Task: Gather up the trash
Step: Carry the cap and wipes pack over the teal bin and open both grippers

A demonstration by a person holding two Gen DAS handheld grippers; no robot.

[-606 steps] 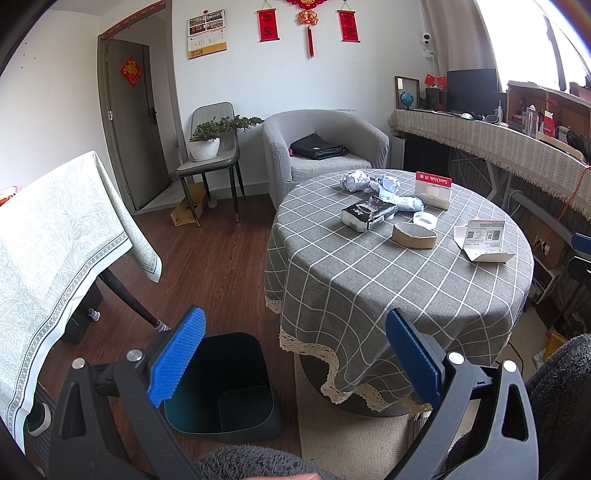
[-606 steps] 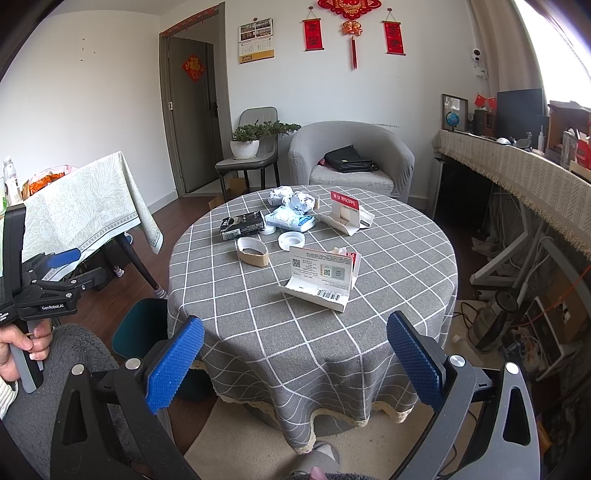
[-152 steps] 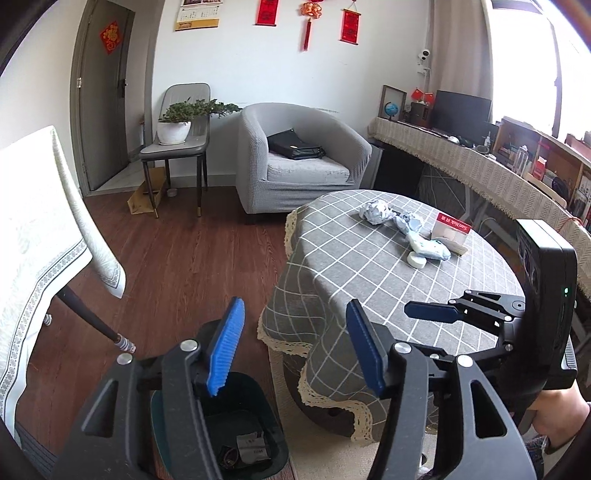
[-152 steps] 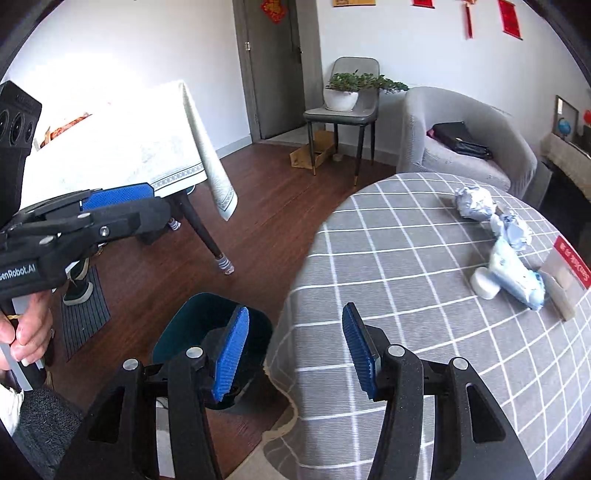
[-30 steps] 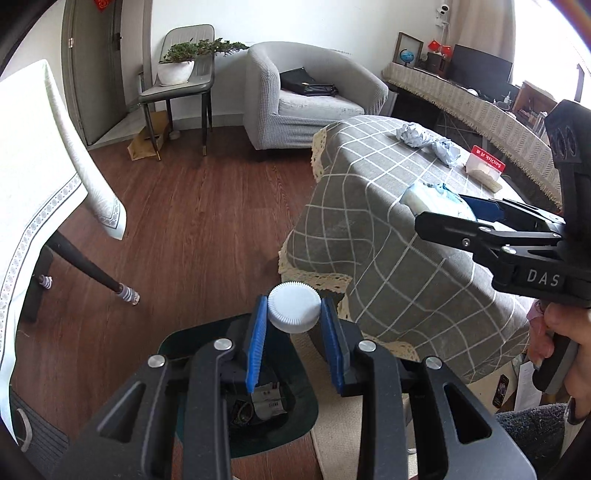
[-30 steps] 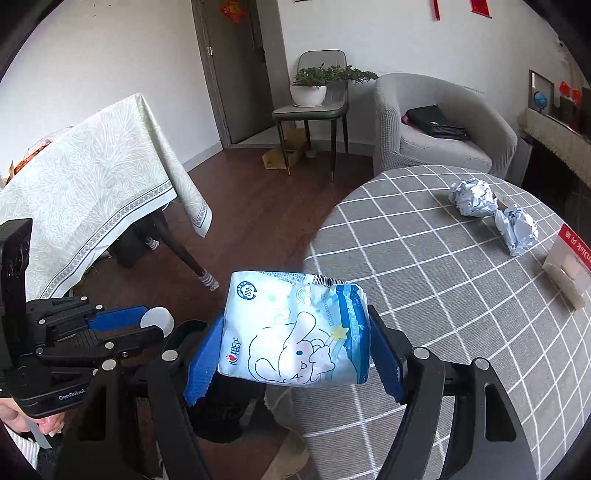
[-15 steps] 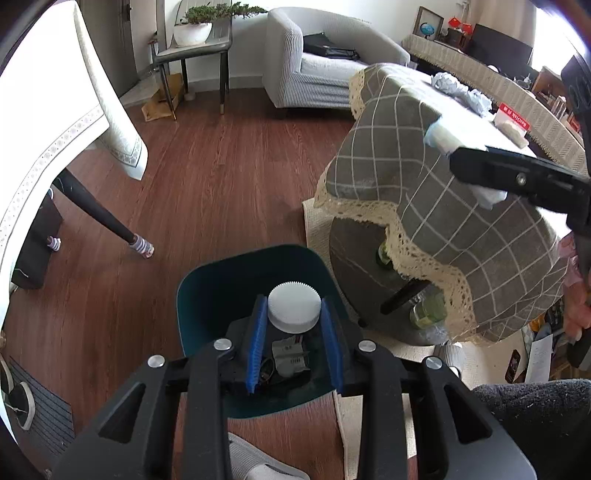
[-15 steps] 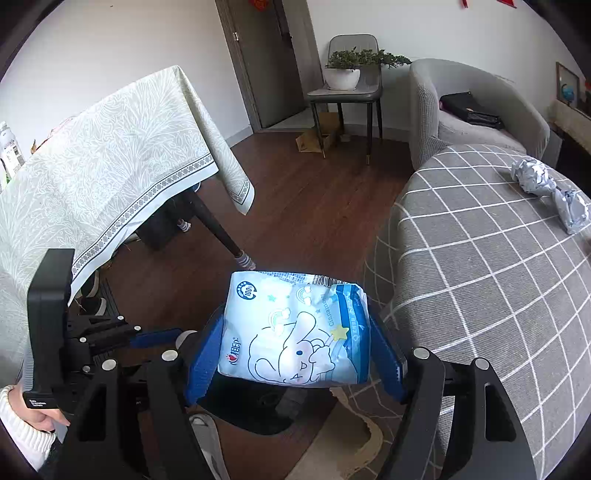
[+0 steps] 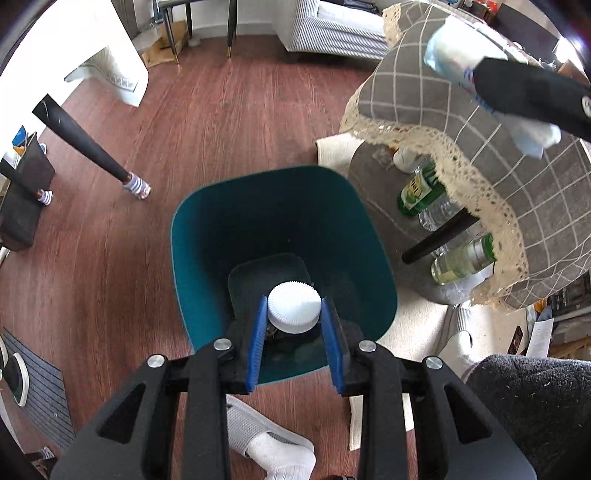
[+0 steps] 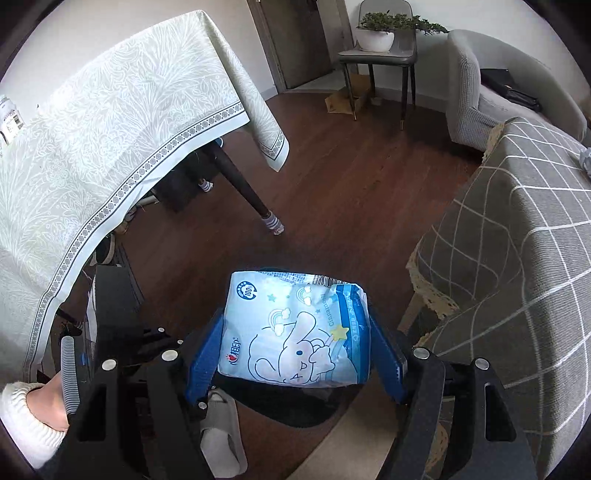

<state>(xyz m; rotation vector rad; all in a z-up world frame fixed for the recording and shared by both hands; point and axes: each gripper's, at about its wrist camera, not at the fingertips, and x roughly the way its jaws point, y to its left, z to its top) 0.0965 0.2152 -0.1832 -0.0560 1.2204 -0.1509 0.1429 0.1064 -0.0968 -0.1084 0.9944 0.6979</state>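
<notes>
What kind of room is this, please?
Most likely a home living room: a grey armchair, a potted plant on a chair, a round table under a checked cloth, and wooden floor.

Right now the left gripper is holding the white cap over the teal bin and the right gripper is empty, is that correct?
Not quite: the right gripper is shut on the blue tissue pack, as the right wrist view shows. The left gripper does hold the white cap over the teal bin.
</notes>
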